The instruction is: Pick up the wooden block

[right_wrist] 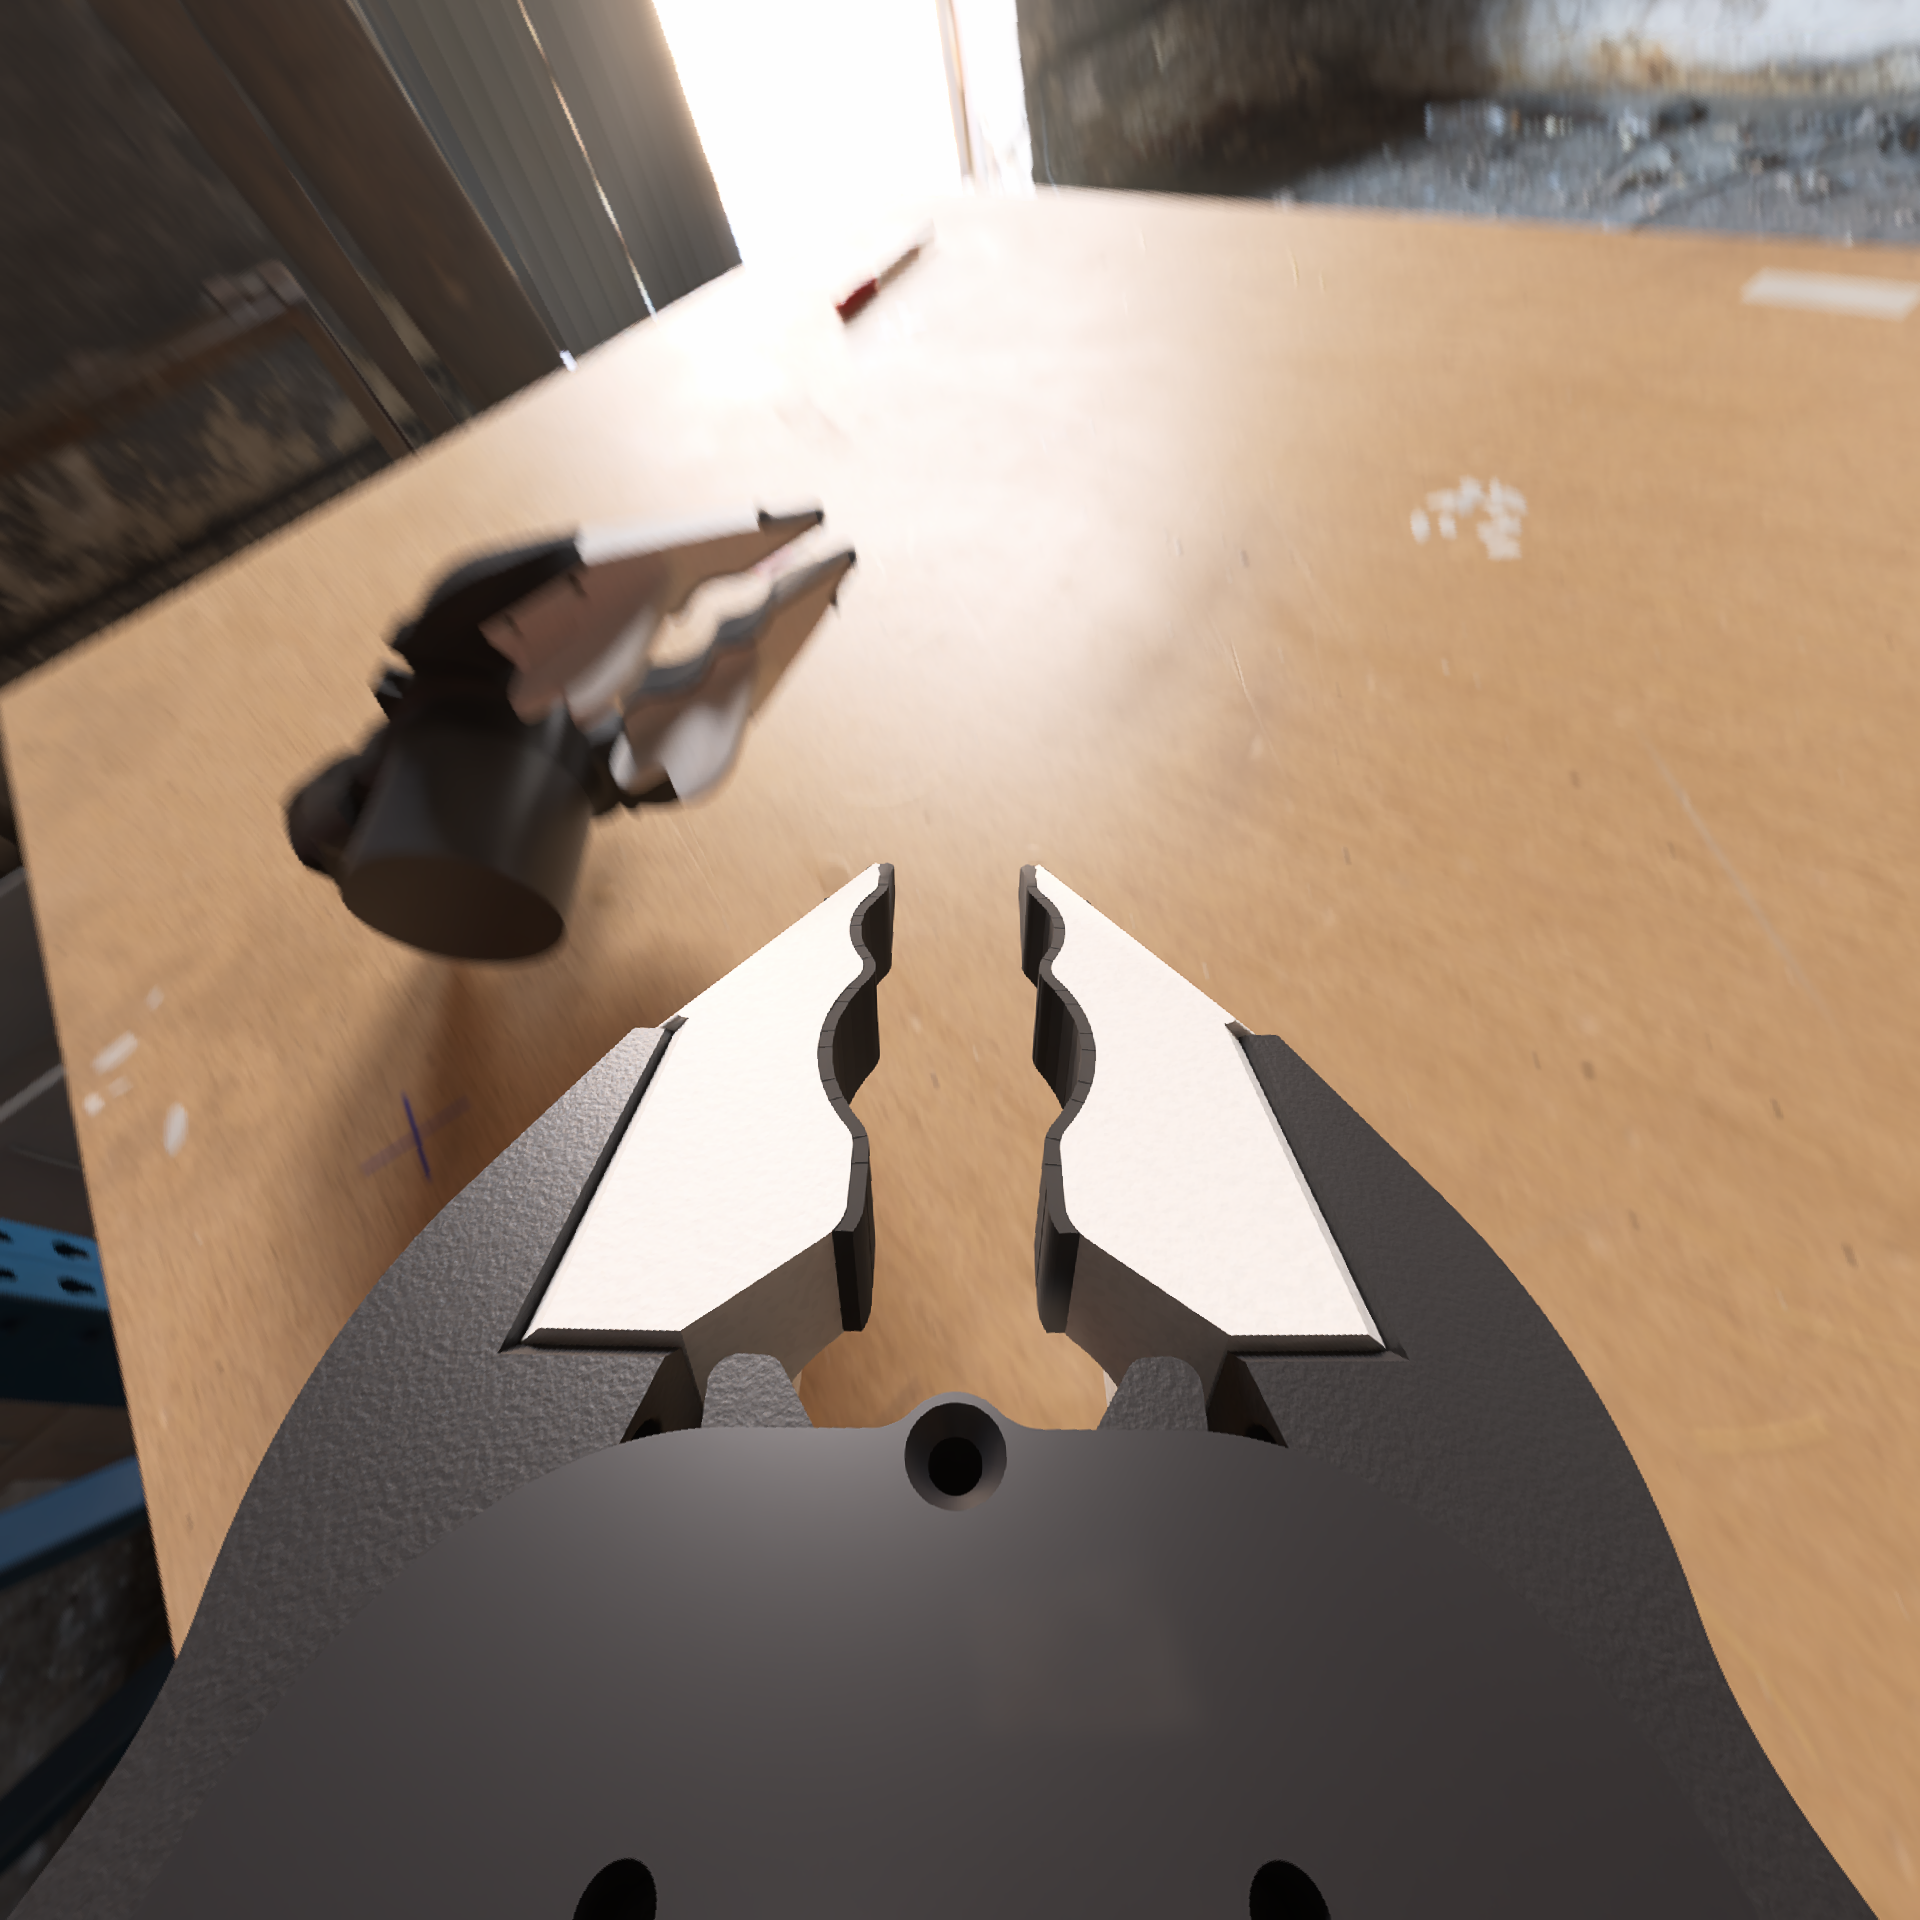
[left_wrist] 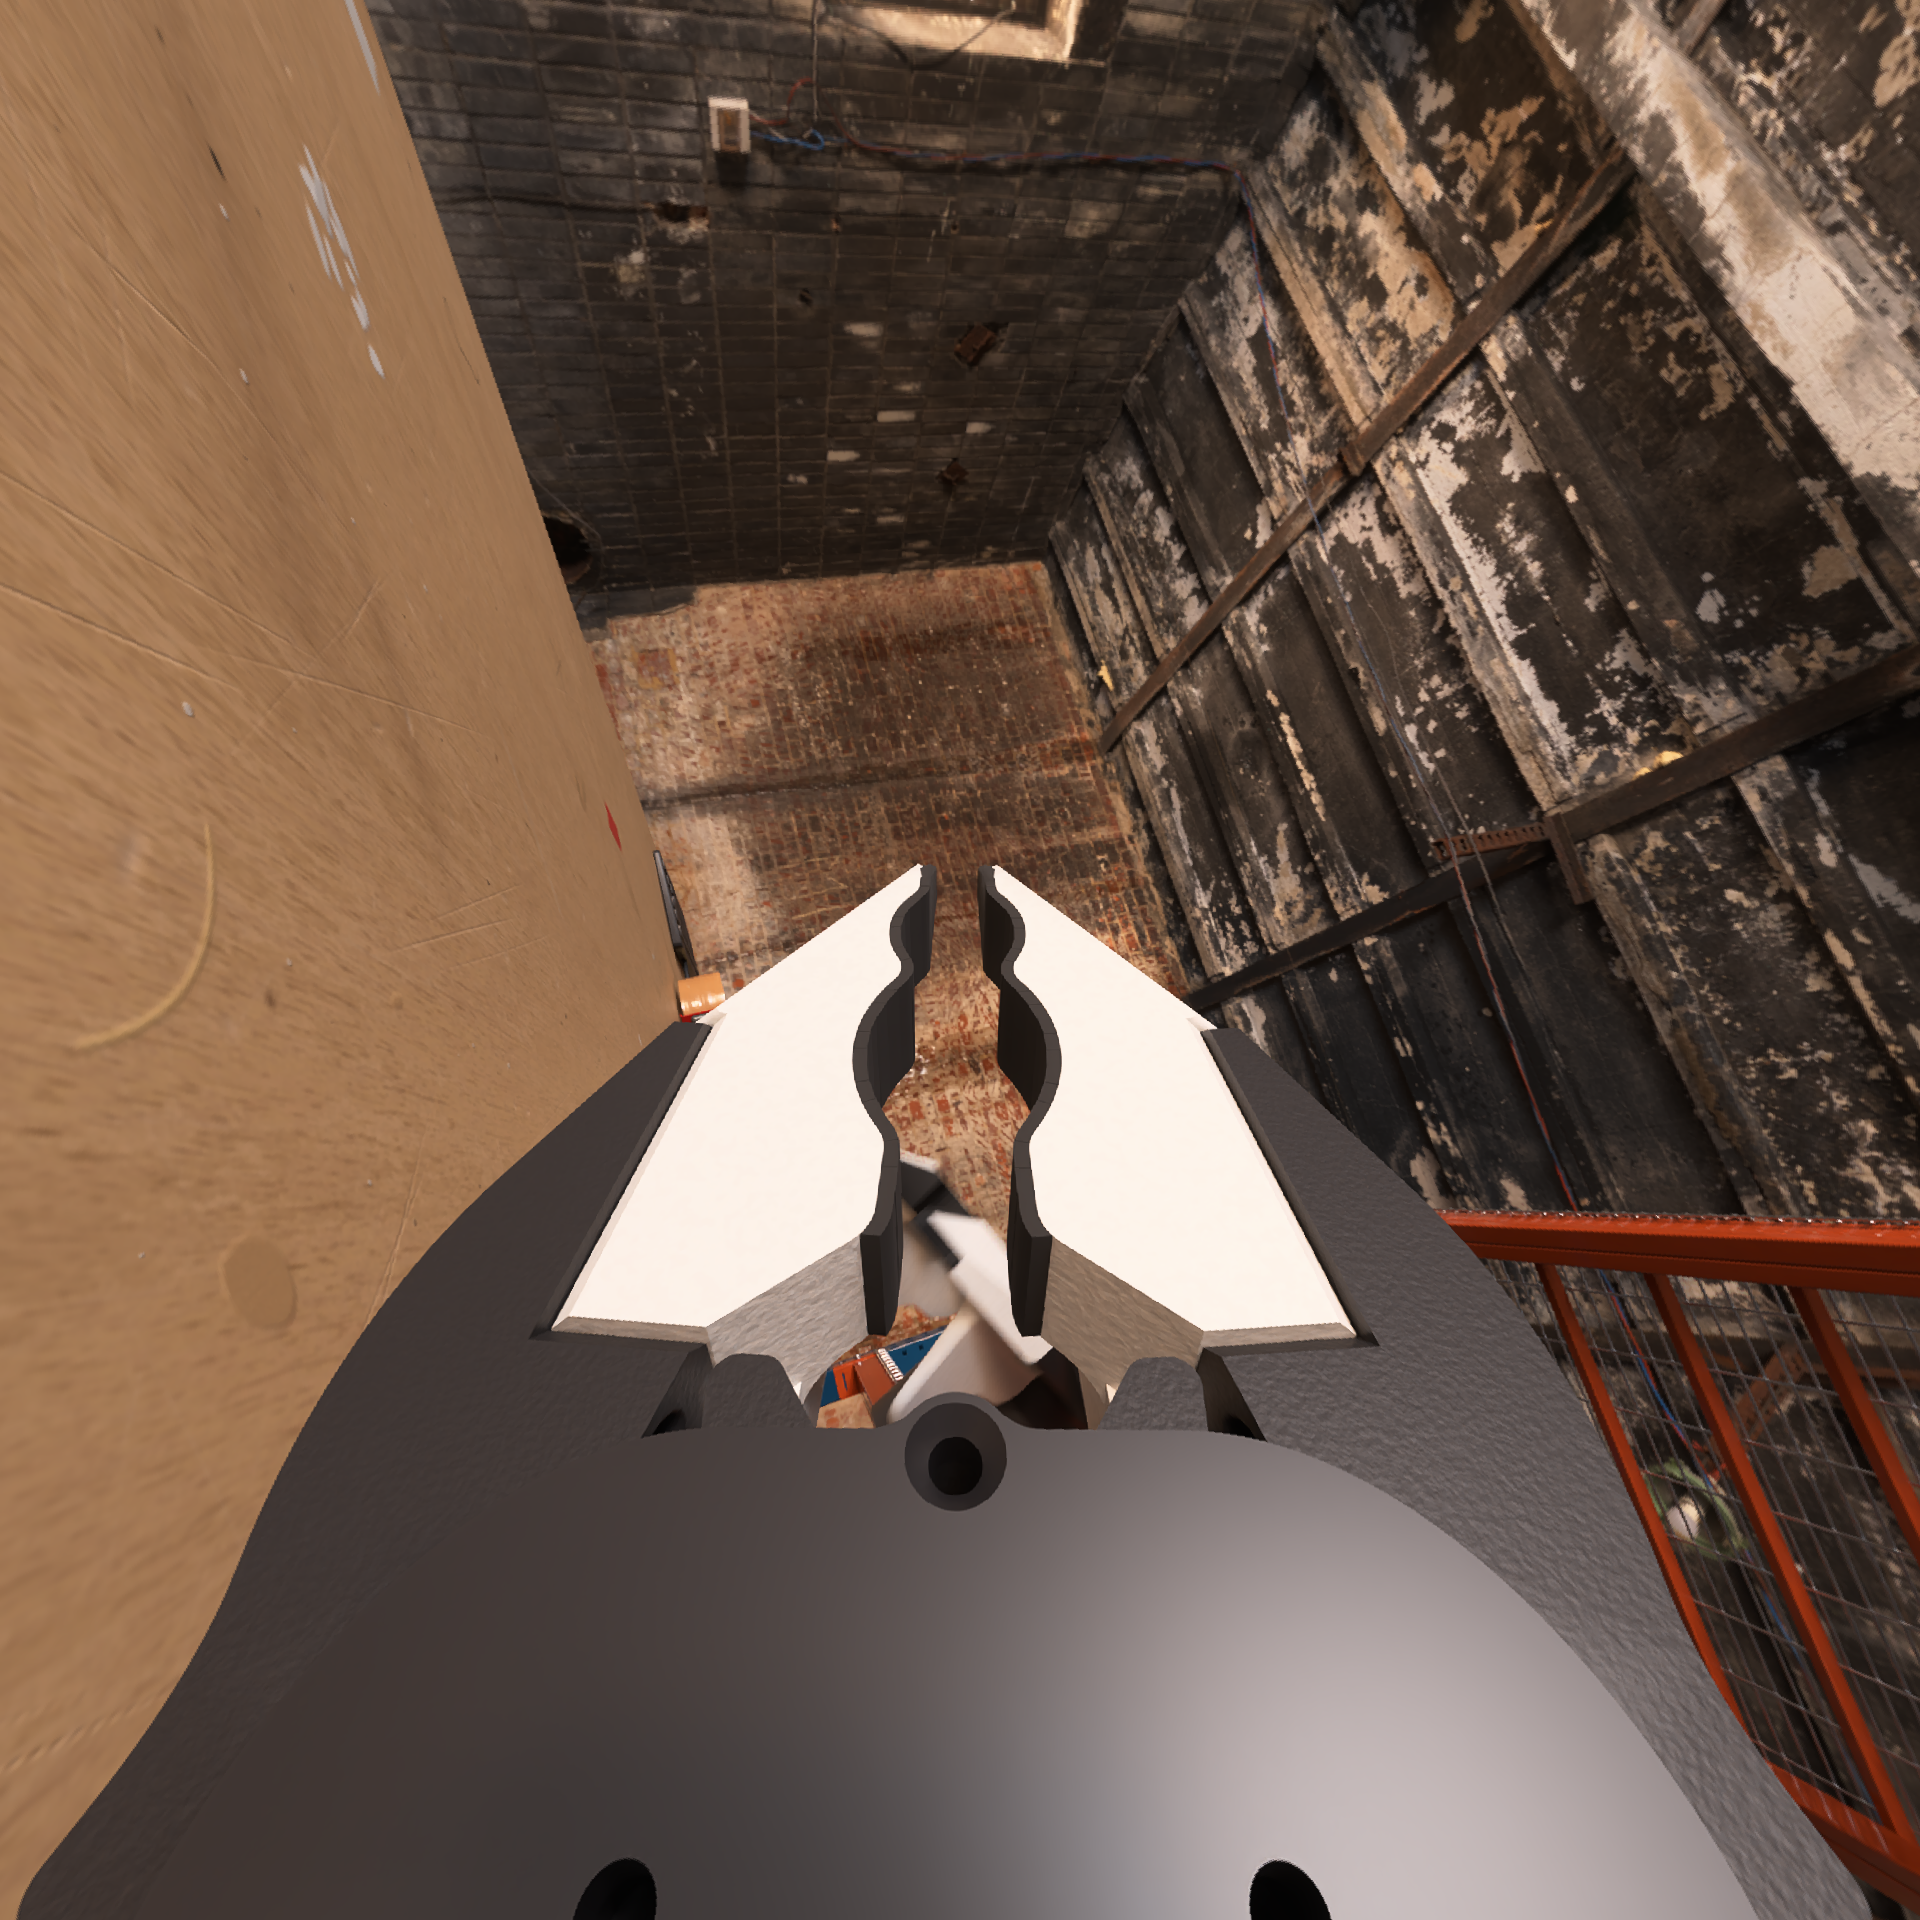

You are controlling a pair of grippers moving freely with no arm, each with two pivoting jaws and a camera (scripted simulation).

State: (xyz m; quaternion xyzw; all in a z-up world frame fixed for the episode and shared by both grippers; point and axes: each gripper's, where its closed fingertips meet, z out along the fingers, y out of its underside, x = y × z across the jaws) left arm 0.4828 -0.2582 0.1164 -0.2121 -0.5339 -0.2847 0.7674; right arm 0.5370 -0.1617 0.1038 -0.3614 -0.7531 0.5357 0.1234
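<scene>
Wooden block: nowhere in sight, not in either view. No telling which way off the fingertips, nor how its long axis runs, nor which claw sits closer. Hard to call a winner on that.

Left gripper (left_wrist: 958, 878): narrowly parted, just a slim gap at the tips, nothing pinched between. Aimed past the edge of the table (left_wrist: 260, 727), straight out at a brick floor (left_wrist: 883, 727) far beyond, orange railing (left_wrist: 1662, 1257) off to one side. Tan tabletop only as a slab along the left of that view, bare where visible.

Right gripper (right_wrist: 956, 878): released, tips wider apart, empty. Looking low along the tabletop, with the left gripper showing blurred up and to the left (right_wrist: 833, 537), above the board, near its left edge. Ahead, only scuffed board, a few pale flecks (right_wrist: 1470, 514), a thin red stick-like thing (right_wrist: 878, 281) far off near the glare.

Judgement: search first, grasp later. Better odds with the right claw, already facing the table; probably a turn needed to sweep the unseen part of the board. Left claw pointed away from the surface, so a bigger swing back before any use there.
</scene>
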